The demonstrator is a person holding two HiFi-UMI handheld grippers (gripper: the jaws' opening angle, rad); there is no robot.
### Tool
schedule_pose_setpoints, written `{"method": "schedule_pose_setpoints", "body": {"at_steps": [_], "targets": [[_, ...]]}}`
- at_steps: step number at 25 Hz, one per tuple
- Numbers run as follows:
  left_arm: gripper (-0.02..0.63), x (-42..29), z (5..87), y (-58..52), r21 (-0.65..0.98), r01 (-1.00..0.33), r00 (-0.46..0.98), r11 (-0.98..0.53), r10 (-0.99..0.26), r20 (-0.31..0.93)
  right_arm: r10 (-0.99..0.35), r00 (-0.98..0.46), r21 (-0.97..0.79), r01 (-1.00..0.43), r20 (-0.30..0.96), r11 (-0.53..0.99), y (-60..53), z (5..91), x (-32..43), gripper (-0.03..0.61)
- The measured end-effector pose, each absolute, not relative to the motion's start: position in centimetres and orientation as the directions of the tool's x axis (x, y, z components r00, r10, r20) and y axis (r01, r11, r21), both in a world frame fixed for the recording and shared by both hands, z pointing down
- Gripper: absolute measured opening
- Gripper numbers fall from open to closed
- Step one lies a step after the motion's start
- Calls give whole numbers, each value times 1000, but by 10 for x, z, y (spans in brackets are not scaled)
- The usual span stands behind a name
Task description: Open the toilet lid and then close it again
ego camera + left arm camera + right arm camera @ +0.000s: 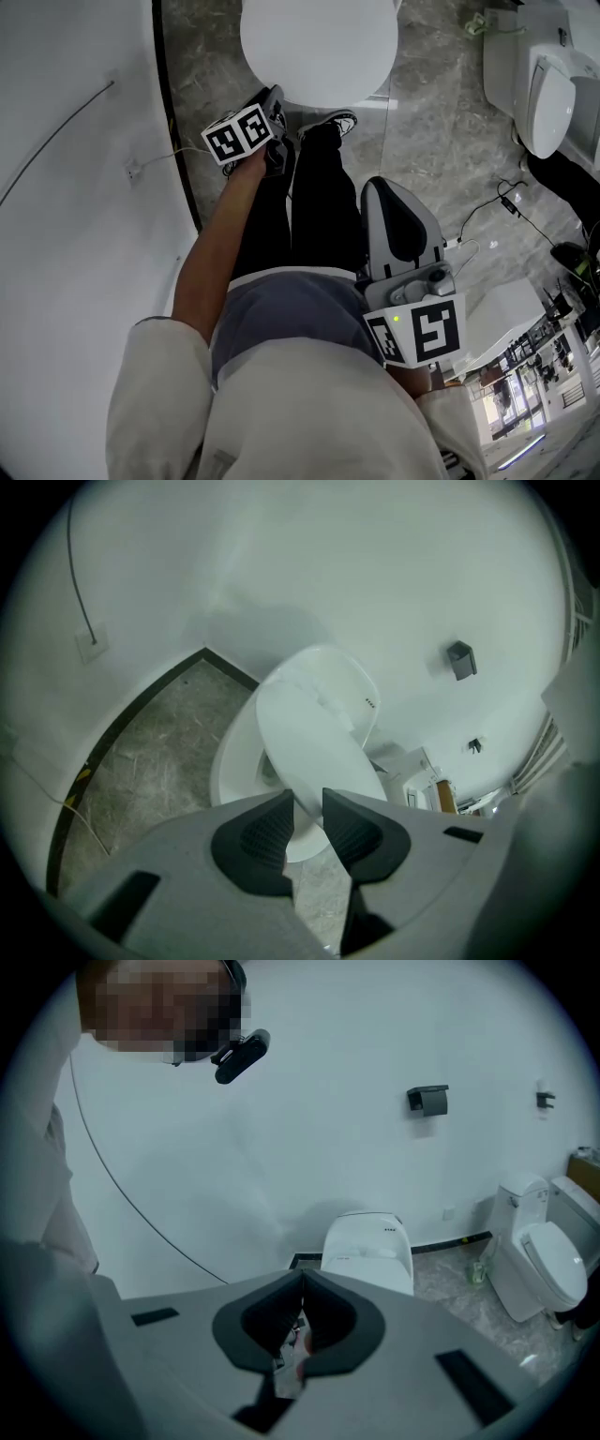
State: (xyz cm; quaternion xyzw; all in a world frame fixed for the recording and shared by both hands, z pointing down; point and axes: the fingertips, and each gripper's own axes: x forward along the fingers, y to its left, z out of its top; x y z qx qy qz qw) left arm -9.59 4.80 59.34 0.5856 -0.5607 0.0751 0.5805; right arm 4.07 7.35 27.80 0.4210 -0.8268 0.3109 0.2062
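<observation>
The left tongs (307,803) pinch only the near rim of the half-raised toilet lid (305,738), which could slip out and slam down; the right tongs (303,1279) are closed, empty.

In the head view the toilet lid (319,47) runs out past the far edge of the picture. A marker cube (239,134) covers the jaws of the left gripper (307,803). The person's trousers (319,206) hide the floor beneath. The second toilet (548,84), far right, is cut by the edge. In the right gripper view the right gripper (302,1283) hides the lower part of the toilet (367,1246). A red-and-white scrap behind its jaws is too small to tell.
</observation>
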Motion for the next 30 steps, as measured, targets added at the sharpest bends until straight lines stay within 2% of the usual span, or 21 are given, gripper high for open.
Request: {"method": "schedule_pose_setpoints", "body": {"at_steps": [30], "targets": [[91, -99, 503, -10, 625, -733, 350, 267, -640, 684, -670, -523, -271, -851, 527, 450, 67, 205, 71, 11]]}}
